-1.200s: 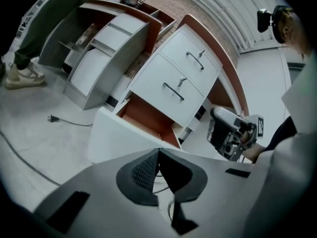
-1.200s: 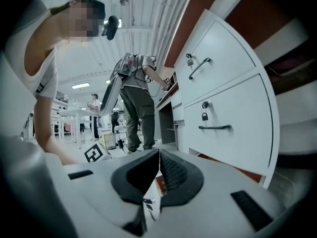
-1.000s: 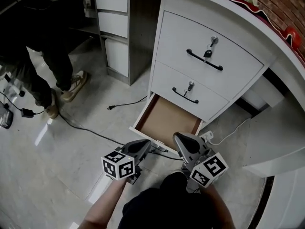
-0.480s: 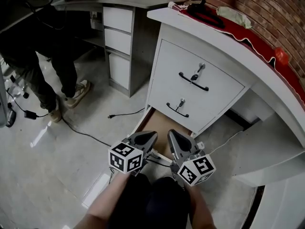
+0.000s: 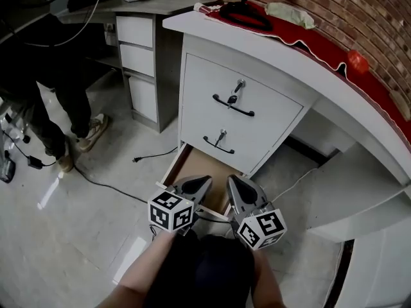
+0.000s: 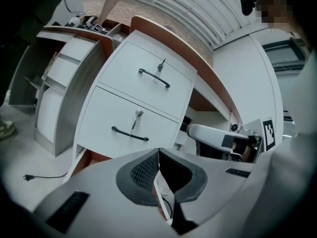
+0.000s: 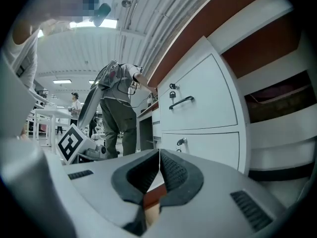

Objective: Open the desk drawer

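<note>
Bottom drawer [image 5: 198, 169] of the white desk [image 5: 282, 56] pulled out at floor level, brown inside bare. Two closed drawer fronts above it, each with a black handle: upper handle [image 5: 232, 106], lower handle [image 5: 218, 144]. Key [image 5: 239, 85] in the upper lock, another in the lower lock.

Left claw [image 5: 204, 181] pressed together, pads [image 6: 146, 171] meeting at the tip, nothing pinched. Right claw [image 5: 232, 181] likewise pressed together, pads [image 7: 173, 171] touching at the tip, nothing between. Both claws side by side, near each other, over the near end of the open drawer in the head view. No contact with drawer or handles visible. Marker cubes toward the person, tips toward the desk.

Red cloth [image 5: 321, 40] along the desk top, black stand base [image 5: 244, 17] on it. Black cable [image 5: 154, 154] with plug on the floor [image 5: 77, 223], left of the open drawer. Another person [image 5: 38, 69] in dark clothes standing at far left, near a second set of drawers [image 5: 138, 59].
</note>
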Demonstrator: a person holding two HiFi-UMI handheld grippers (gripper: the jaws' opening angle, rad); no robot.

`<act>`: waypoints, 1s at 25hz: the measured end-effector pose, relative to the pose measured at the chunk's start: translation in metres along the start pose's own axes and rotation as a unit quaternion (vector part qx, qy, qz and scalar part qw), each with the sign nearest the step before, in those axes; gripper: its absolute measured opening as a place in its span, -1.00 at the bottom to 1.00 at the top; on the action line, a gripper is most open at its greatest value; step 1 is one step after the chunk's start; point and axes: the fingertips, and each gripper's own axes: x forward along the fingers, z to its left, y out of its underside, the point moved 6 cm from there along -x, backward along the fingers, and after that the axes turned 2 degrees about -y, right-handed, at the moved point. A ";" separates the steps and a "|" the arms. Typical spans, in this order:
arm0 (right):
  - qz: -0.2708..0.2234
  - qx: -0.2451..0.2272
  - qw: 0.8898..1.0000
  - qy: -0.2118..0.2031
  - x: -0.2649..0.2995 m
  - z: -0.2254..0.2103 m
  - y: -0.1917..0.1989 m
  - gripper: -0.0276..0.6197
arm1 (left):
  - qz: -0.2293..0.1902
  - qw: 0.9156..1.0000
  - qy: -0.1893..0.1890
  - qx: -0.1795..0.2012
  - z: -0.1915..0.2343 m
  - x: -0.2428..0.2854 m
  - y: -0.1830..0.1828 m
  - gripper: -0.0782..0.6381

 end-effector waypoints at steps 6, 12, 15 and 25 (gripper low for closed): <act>-0.004 0.007 1.000 0.006 -0.009 -0.009 0.005 -0.86 | -0.002 1.000 0.002 0.001 -0.003 0.009 0.004 -0.75; -0.004 0.020 1.000 0.007 -0.012 -0.011 0.009 -0.86 | 0.001 1.000 0.000 0.007 -0.005 0.013 0.008 -0.75; -0.006 0.022 1.000 0.004 -0.012 -0.012 0.009 -0.86 | -0.001 1.000 0.000 0.005 -0.005 0.015 0.007 -0.75; -0.008 0.014 1.000 -0.017 -0.006 -0.016 0.006 -0.86 | -0.012 1.000 -0.010 0.003 0.000 0.020 0.001 -0.75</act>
